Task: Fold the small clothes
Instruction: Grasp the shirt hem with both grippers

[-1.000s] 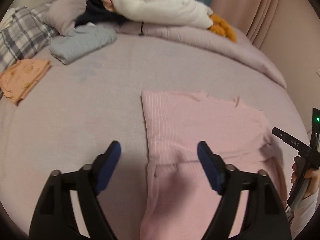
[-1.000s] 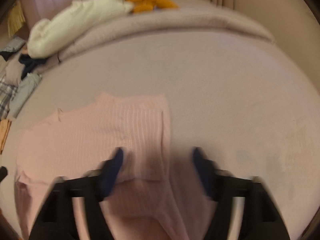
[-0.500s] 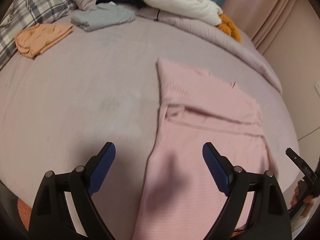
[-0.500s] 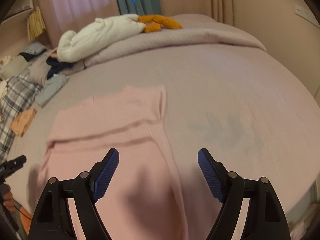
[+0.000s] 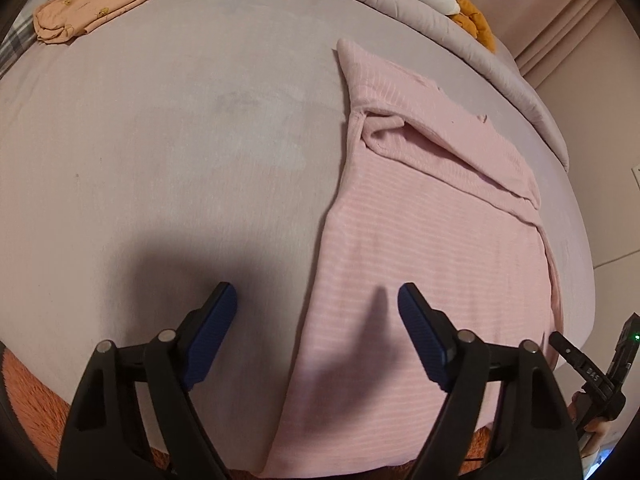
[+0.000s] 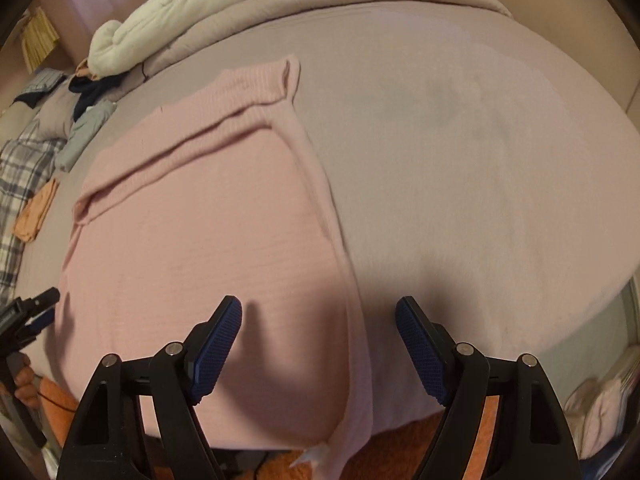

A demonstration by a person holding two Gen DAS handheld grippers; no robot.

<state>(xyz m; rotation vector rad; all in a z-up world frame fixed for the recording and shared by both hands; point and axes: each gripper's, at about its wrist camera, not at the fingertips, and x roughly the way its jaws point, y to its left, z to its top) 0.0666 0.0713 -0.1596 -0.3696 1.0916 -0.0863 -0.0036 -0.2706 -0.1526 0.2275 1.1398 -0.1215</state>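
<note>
Both grippers are drawing back toward the near edge of the bed [image 5: 160, 160], so the pink top [image 5: 432, 248] is now filling more of each view than a second ago. In the left view it is lying flat right of centre, its lower hem hanging over the mattress edge at the bottom. The left gripper [image 5: 316, 312] is hovering with jaws spread and just narrowing, one pad over bare sheet, one over pink cloth, pressing nothing. The right gripper [image 6: 318, 320] is standing released too, straddling the top's side edge. This ribbed knit looks soft, light and limp; it is likely to sag and stretch, so pinching the two hem corners seems best. A sleeve is lying folded across the chest.
</note>
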